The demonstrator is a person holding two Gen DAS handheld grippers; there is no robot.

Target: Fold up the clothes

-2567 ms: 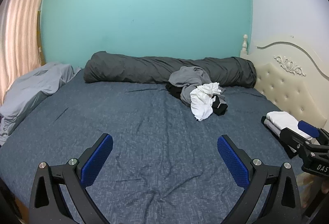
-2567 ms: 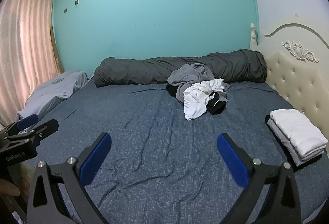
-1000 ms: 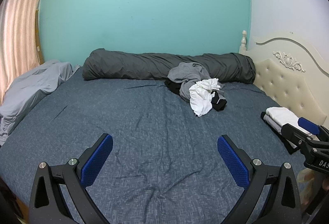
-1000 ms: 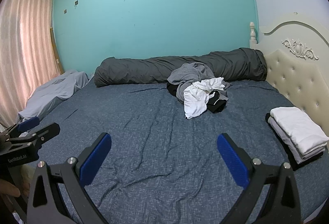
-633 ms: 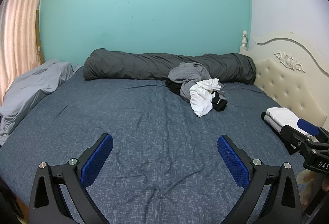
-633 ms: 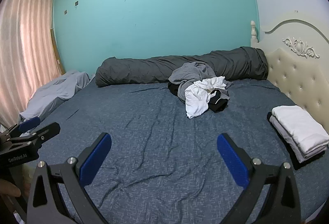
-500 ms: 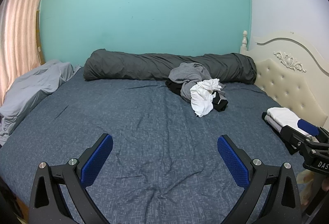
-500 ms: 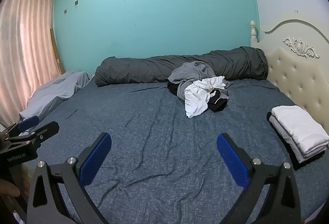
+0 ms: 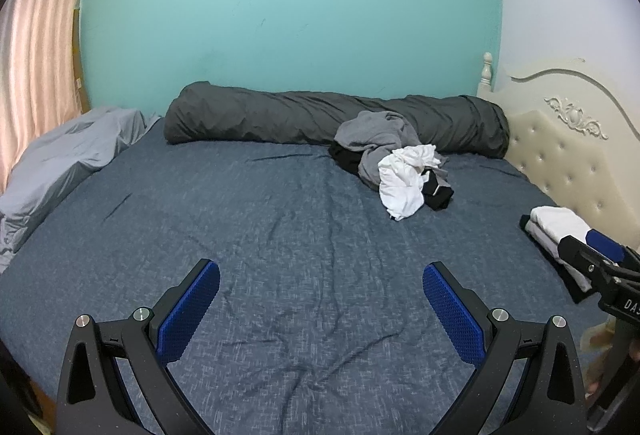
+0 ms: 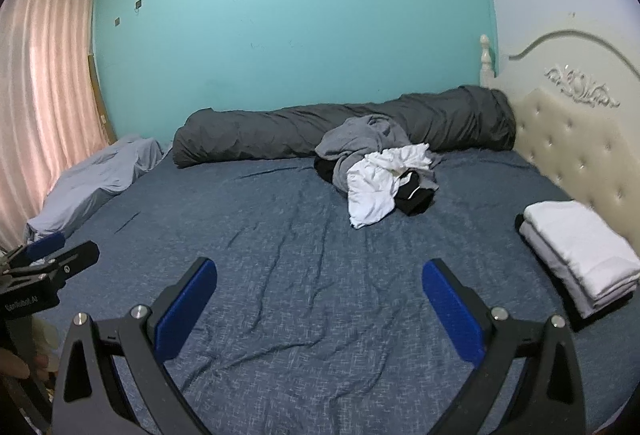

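Observation:
A heap of unfolded clothes [image 9: 394, 167] [image 10: 376, 171], grey, white and black, lies toward the far right of the blue bed [image 9: 280, 235] [image 10: 280, 235]. A stack of folded white and grey garments [image 10: 580, 255] [image 9: 554, 225] rests on the bed's right edge by the headboard. My left gripper [image 9: 320, 299] hovers open over the near sheet, holding nothing. My right gripper [image 10: 320, 297] is likewise open and empty, well short of the heap. Each gripper shows at the edge of the other's view.
A rolled dark grey duvet [image 9: 320, 123] [image 10: 340, 129] lies along the far edge against the teal wall. A light grey pillow or sheet [image 9: 60, 159] [image 10: 96, 175] sits at the left by the pink curtain [image 10: 44, 95]. The cream tufted headboard [image 10: 580, 139] bounds the right side.
Both views have shifted slightly; the heap and duvet sit a little lower and nearer in the right wrist view. Both grippers stay open and the clothes have not moved.

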